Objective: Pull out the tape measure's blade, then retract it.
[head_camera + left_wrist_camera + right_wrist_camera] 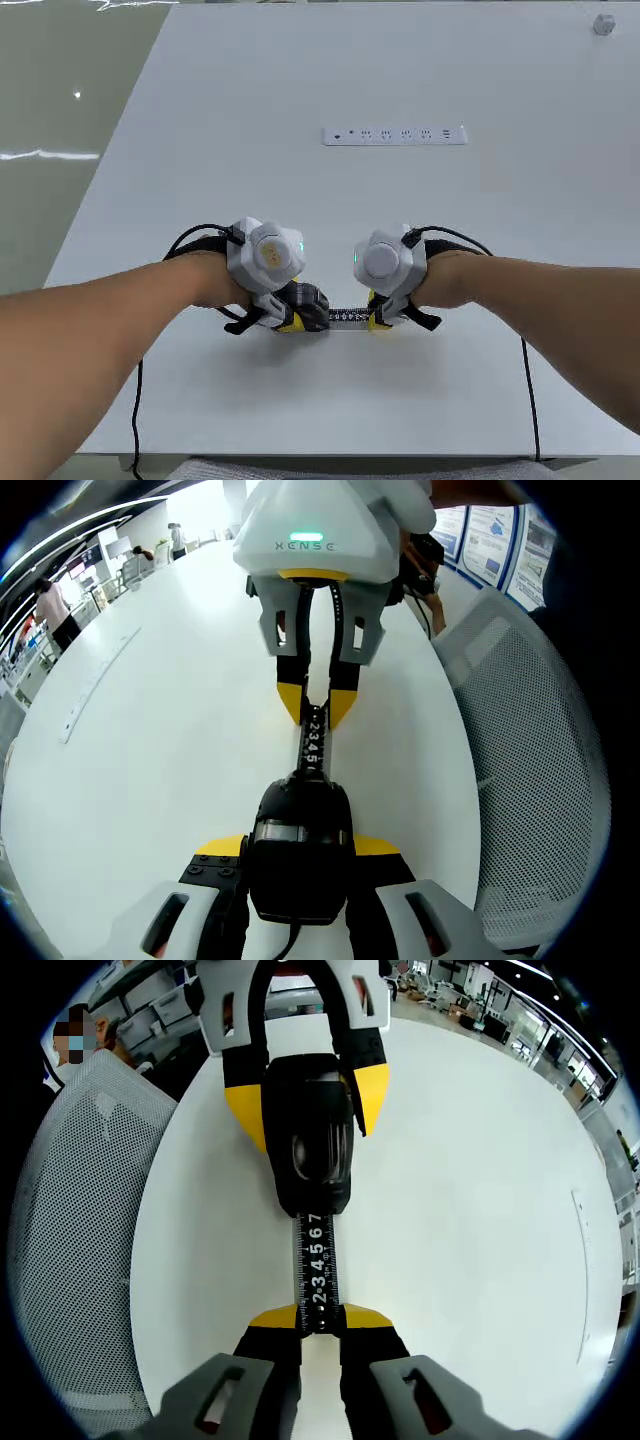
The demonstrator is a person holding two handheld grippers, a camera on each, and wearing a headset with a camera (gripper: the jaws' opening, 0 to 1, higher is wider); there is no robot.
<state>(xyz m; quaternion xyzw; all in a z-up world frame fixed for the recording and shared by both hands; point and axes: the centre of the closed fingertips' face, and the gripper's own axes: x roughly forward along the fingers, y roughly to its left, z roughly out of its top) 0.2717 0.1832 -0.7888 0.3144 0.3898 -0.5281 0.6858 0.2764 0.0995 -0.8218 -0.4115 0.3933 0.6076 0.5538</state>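
The black tape measure (304, 306) lies low over the white table (400, 70) near its front edge. My left gripper (293, 318) is shut on its case (300, 845). A short stretch of blade (346, 316) with black numerals runs from the case to my right gripper (379, 319), which is shut on the blade's end (319, 1305). In the left gripper view the right gripper (315, 706) faces me, pinching the blade (314, 742). In the right gripper view the left gripper (306, 1095) holds the case (312, 1145) between its yellow-tipped jaws.
A white power strip (394, 135) lies flat at the table's middle. A small grey object (603, 24) sits at the far right corner. Black cables (527, 380) trail from both grippers over the front edge. A mesh chair (540, 740) stands beside the table.
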